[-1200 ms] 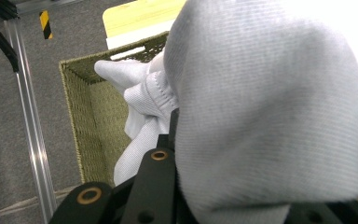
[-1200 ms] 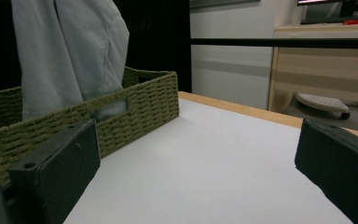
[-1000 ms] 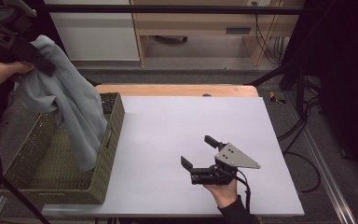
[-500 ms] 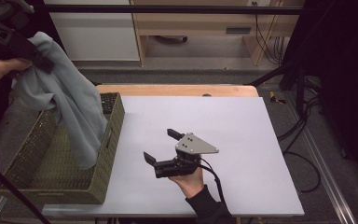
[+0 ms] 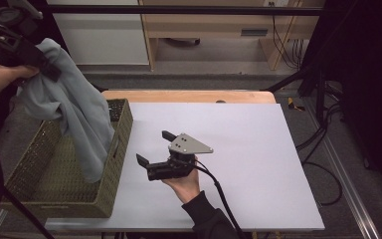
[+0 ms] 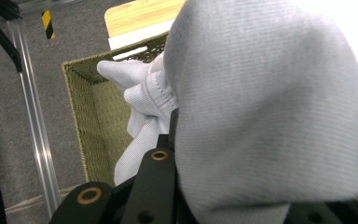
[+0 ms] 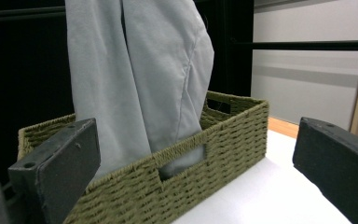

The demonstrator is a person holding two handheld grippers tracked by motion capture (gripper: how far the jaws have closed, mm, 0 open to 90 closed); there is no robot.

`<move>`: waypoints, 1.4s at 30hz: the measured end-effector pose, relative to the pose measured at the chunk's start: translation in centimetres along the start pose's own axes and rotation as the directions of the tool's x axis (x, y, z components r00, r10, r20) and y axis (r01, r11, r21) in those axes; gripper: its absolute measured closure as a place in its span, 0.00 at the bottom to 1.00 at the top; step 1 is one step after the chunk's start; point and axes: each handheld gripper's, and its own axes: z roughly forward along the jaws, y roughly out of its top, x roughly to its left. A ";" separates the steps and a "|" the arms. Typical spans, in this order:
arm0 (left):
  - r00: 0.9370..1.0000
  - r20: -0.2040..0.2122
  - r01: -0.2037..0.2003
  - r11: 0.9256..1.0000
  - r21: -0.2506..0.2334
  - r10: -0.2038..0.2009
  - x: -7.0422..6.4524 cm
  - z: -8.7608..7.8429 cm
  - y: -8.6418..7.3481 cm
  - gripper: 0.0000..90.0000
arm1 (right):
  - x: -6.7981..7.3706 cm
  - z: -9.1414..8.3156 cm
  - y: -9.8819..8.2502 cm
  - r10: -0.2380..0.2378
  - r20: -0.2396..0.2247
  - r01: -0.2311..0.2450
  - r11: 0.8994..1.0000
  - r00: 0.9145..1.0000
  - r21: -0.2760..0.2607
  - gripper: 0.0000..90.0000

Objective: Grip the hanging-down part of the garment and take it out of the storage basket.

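Observation:
A light grey-blue cloth [image 5: 82,119] hangs from my left gripper [image 5: 48,71], which is shut on its upper part, high at the far left. The cloth's lower end droops into a woven olive basket [image 5: 121,130] on the left of the white table [image 5: 258,149]. In the left gripper view the cloth [image 6: 261,107] drapes over the jaws and hides the tips, with the basket [image 6: 91,112] below. My right gripper [image 5: 153,147] is open just above the table, right of the basket and pointing at it, with nothing between its jaws. The right gripper view faces the basket's slotted wall [image 7: 191,172] and the hanging cloth [image 7: 135,79].
A wooden strip [image 5: 189,95] runs along the table's far edge. Cables [image 5: 323,139] and dark stands lie on the floor to the right. A pale cabinet [image 5: 104,35] and wooden furniture [image 5: 219,30] stand behind the table.
My right gripper has moved left across the table, from the front right toward the basket, staying open. The left gripper and the hanging cloth have kept their place.

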 end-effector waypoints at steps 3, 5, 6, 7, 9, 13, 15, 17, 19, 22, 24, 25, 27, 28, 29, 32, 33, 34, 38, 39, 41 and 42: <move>1.000 -0.002 -0.006 1.000 0.006 0.006 -0.2 0.1 0.1 0.86 | 0.3 1.0 0.1 0.004 -0.007 -0.004 1.000 1.000 0.007 0.01; 1.000 0.000 -0.009 1.000 0.010 0.009 -0.3 0.2 0.2 0.86 | 0.5 1.7 0.1 0.001 -0.015 -0.001 1.000 1.000 0.008 0.01; 1.000 -0.003 -0.009 1.000 0.009 0.009 -0.4 0.2 0.2 0.86 | 0.6 2.0 0.2 0.008 -0.017 -0.007 1.000 1.000 0.013 0.01; 1.000 -0.002 -0.010 1.000 0.011 0.010 -0.3 0.2 0.2 0.86 | 0.7 2.3 0.2 0.004 -0.021 -0.004 1.000 1.000 0.014 0.01; 1.000 -0.002 -0.011 1.000 0.013 0.011 -0.3 0.3 0.3 0.86 | 1.0 3.0 0.3 0.005 -0.032 -0.004 1.000 0.999 0.016 0.01; 1.000 -0.002 -0.013 1.000 0.013 0.013 -0.4 0.2 0.3 0.86 | 1.6 4.4 0.7 -0.003 -0.047 0.003 1.000 0.999 0.018 0.01; 1.000 -0.001 -0.011 1.000 0.011 0.012 -0.4 0.1 0.3 0.86 | 1.9 5.0 0.8 -0.002 -0.053 0.003 1.000 0.999 0.018 0.01; 1.000 -0.001 -0.012 1.000 0.009 0.012 -0.4 0.1 0.2 0.86 | 2.2 5.7 1.0 -0.004 -0.059 0.005 1.000 0.998 0.021 0.01; 1.000 0.000 -0.013 1.000 0.008 0.013 -0.4 0.1 0.2 0.86 | 2.5 6.3 1.0 -0.008 -0.066 0.010 1.000 0.998 0.027 0.01; 1.000 0.001 -0.013 1.000 0.009 0.013 -0.3 0.2 0.2 0.86 | 2.9 7.1 1.0 -0.017 -0.075 0.020 0.999 0.997 0.034 0.01; 1.000 0.002 -0.015 1.000 0.009 0.015 -0.3 0.2 0.2 0.86 | 3.0 7.7 1.0 -0.021 -0.077 0.024 0.999 0.997 0.038 0.01; 1.000 0.001 -0.014 1.000 0.009 0.014 -0.3 0.2 0.2 0.86 | 3.1 7.9 1.0 -0.023 -0.072 0.025 0.999 0.997 0.037 0.01; 1.000 0.000 -0.014 1.000 0.008 0.014 -0.3 0.2 0.2 0.86 | 3.0 8.4 1.0 -0.024 -0.071 0.026 0.999 0.997 0.036 0.01; 1.000 0.000 -0.014 1.000 0.008 0.014 -0.3 0.2 0.2 0.86 | 3.0 8.4 1.0 -0.024 -0.071 0.026 0.999 0.997 0.036 0.01; 1.000 -0.004 -0.013 1.000 0.009 0.013 -0.3 0.2 0.2 0.86 | 3.1 8.9 1.1 -0.012 -0.072 0.015 0.999 0.997 0.044 0.02; 1.000 0.001 -0.018 1.000 0.005 0.018 -0.3 0.1 0.2 0.86 | 3.2 9.6 1.2 -0.022 -0.072 0.025 0.999 0.997 0.044 0.02; 1.000 0.003 -0.018 1.000 0.005 0.018 -0.3 0.0 0.2 0.86 | 3.2 9.8 1.2 -0.024 -0.070 0.028 0.999 0.997 0.047 0.02; 1.000 0.003 -0.018 1.000 0.005 0.018 -0.3 0.0 0.2 0.86 | 3.3 10.1 1.3 -0.025 -0.068 0.028 0.999 0.997 0.044 0.02; 1.000 0.000 -0.023 1.000 0.010 0.023 -0.5 0.2 0.2 0.86 | 3.2 11.1 1.3 -0.023 -0.072 0.026 0.999 0.997 0.040 0.02; 1.000 -0.002 -0.023 1.000 0.010 0.023 -0.5 0.3 0.2 0.86 | 3.3 11.3 1.3 -0.022 -0.070 0.026 0.999 0.997 0.044 0.02; 1.000 0.000 -0.024 1.000 0.012 0.024 -0.5 0.4 0.3 0.86 | 3.4 11.7 1.3 -0.011 -0.070 0.014 0.999 0.997 0.048 0.02; 1.000 -0.001 -0.024 1.000 0.013 0.024 -0.6 0.4 0.3 0.86 | 3.4 11.9 1.3 -0.013 -0.068 0.016 0.999 0.998 0.046 0.03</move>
